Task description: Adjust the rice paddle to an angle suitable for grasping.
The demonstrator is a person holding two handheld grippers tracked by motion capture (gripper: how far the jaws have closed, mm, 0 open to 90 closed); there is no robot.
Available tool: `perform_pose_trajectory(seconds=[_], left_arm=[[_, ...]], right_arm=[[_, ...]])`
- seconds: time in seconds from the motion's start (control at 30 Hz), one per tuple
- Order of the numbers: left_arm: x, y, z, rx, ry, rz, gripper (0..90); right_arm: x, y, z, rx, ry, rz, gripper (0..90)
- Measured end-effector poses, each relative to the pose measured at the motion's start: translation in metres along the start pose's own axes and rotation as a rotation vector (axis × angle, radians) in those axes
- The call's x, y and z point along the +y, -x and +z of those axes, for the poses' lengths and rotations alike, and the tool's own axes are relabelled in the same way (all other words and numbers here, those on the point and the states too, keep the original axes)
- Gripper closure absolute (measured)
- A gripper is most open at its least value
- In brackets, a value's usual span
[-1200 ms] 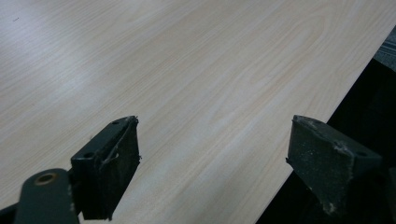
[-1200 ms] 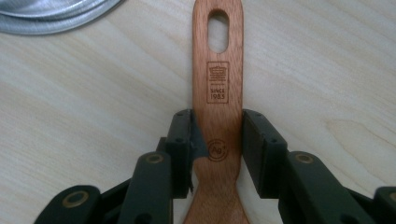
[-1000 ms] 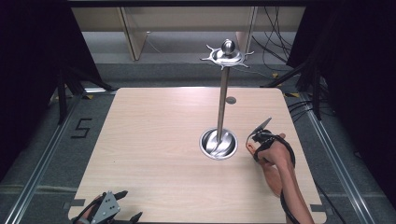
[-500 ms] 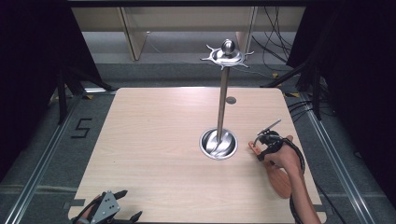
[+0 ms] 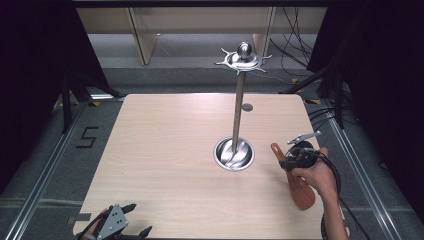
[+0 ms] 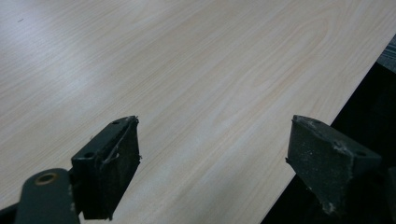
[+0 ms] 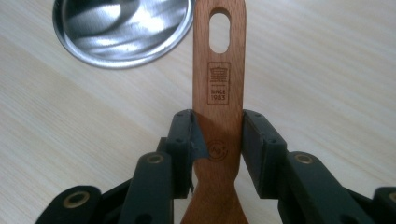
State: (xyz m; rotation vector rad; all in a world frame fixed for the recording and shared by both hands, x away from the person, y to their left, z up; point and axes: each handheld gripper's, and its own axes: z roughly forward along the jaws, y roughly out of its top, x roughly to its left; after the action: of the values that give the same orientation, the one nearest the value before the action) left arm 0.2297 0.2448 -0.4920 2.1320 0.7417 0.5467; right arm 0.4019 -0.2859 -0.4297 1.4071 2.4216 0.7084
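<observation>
Spatula (image 7: 218, 98): flat reddish-brown wood, smooth, slotted hanging hole at handle end, burned-in stamp below it. My right gripper (image 7: 218, 144) has it clamped across the handle, pads on both edges. It sits just right of the steel stand (image 5: 235, 150), whose polished round dish base carries a thin pole with a spiked top disc. Long axis runs handle-end toward the stand's base, blade toward me. Table (image 5: 165, 150) is pale wood-grain laminate; dark curtains, cables around. Left gripper (image 6: 215, 158) at near edge, far left of stand, jaws wide, nothing between.
</observation>
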Motion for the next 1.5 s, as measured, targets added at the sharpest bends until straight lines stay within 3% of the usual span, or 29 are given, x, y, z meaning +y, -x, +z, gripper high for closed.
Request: perform_pose_trajectory(seconds=[0.07, 0.13, 0.17, 0.2, 0.27, 0.3, 0.33, 0.37, 0.47, 0.5, 0.6, 0.63, 0.67, 0.73, 0.77, 0.8, 0.87, 0.93, 0.97, 1.03, 1.13, 1.2, 1.23, 1.33, 1.43, 1.47, 1.5], left_arm=[[0.0, 0.002, 0.0, -0.016, 0.012, -0.01, 16.3], [0.0, 0.003, 0.0, -0.009, 0.021, -0.027, 16.3], [0.0, 0.003, 0.0, -0.009, 0.021, -0.027, 16.3], [0.0, 0.001, -0.001, -0.002, 0.007, 0.001, 16.3], [0.0, 0.002, -0.001, -0.011, 0.015, -0.018, 16.3], [0.0, 0.002, -0.001, -0.005, -0.006, -0.03, 16.3], [0.0, 0.002, -0.001, -0.005, -0.006, -0.03, 16.3], [0.0, 0.003, -0.001, -0.021, -0.001, -0.034, 16.3], [0.0, 0.002, 0.0, -0.017, 0.014, -0.018, 16.3], [0.0, 0.003, 0.0, -0.02, 0.003, -0.028, 16.3], [0.0, 0.003, 0.0, -0.021, 0.001, -0.032, 16.3], [0.0, 0.001, 0.0, -0.006, 0.0, -0.007, 16.3], [0.0, 0.001, 0.0, -0.006, 0.0, -0.007, 16.3], [0.0, 0.003, 0.0, -0.021, 0.002, -0.029, 16.3], [0.0, 0.004, 0.0, -0.014, 0.003, -0.046, 16.3], [0.0, 0.002, -0.001, -0.004, -0.009, -0.026, 16.3], [0.0, 0.002, -0.001, -0.006, -0.004, -0.026, 16.3], [0.0, 0.004, 0.0, -0.007, 0.015, -0.039, 16.3], [0.0, 0.002, -0.001, -0.011, 0.011, -0.016, 16.3], [0.0, 0.002, -0.001, -0.012, 0.008, -0.016, 16.3], [0.0, 0.004, 0.0, -0.014, 0.006, -0.048, 16.3], [0.0, 0.003, 0.0, -0.012, 0.007, -0.041, 16.3], [0.0, 0.003, -0.001, -0.01, 0.018, -0.03, 16.3], [0.001, 0.001, -0.002, -0.011, 0.015, -0.015, 16.3], [0.001, 0.0, -0.002, 0.001, 0.009, 0.0, 16.3], [0.001, 0.0, -0.002, 0.001, 0.009, 0.0, 16.3], [0.002, 0.0, -0.002, -0.006, -0.004, 0.005, 16.3]], right_arm=[[-0.002, 0.0, -0.007, -0.022, 0.027, -0.027, 66.2], [-0.005, -0.001, -0.013, -0.014, 0.05, -0.003, 66.2], [-0.005, -0.001, -0.013, -0.014, 0.05, -0.003, 66.2], [-0.007, 0.001, -0.018, -0.014, 0.08, -0.032, 66.2], [-0.009, 0.001, -0.02, -0.005, 0.083, -0.016, 66.9], [-0.011, 0.007, -0.025, -0.021, 0.119, -0.057, 67.0], [-0.013, 0.007, -0.027, -0.005, 0.115, -0.044, 67.0], [-0.014, 0.007, -0.029, -0.007, 0.123, -0.041, 67.0], [-0.018, 0.011, -0.032, -0.021, 0.136, -0.043, 67.0], [-0.021, 0.012, -0.036, -0.02, 0.144, -0.003, 67.0], [-0.024, 0.015, -0.041, -0.013, 0.164, -0.014, 67.0], [-0.024, 0.016, -0.041, -0.015, 0.17, -0.02, 67.0], [-0.024, 0.014, -0.044, -0.006, 0.175, 0.004, 67.0], [-0.025, 0.016, -0.045, -0.015, 0.197, -0.019, 67.0], [-0.024, 0.014, -0.051, 0.002, 0.21, 0.008, 67.0], [-0.023, 0.016, -0.052, 0.0, 0.23, -0.012, 67.0], [-0.023, 0.016, -0.057, 0.007, 0.266, -0.023, 67.0], [-0.022, 0.015, -0.061, 0.027, 0.278, -0.002, 67.0], [-0.021, 0.015, -0.063, 0.027, 0.301, 0.013, 67.0], [-0.021, 0.016, -0.065, 0.038, 0.323, -0.01, 67.0], [-0.02, 0.013, -0.066, 0.068, 0.344, 0.028, 67.0], [-0.018, 0.012, -0.069, 0.061, 0.359, 0.015, 67.0], [-0.016, 0.009, -0.071, 0.063, 0.398, 0.01, 67.0], [-0.012, 0.006, -0.075, 0.082, 0.412, -0.023, 67.0], [-0.009, 0.002, -0.076, 0.102, 0.453, -0.01, 67.0], [-0.009, 0.002, -0.076, 0.102, 0.453, -0.01, 67.0], [-0.007, 0.001, -0.08, 0.107, 0.441, -0.042, 67.0]])
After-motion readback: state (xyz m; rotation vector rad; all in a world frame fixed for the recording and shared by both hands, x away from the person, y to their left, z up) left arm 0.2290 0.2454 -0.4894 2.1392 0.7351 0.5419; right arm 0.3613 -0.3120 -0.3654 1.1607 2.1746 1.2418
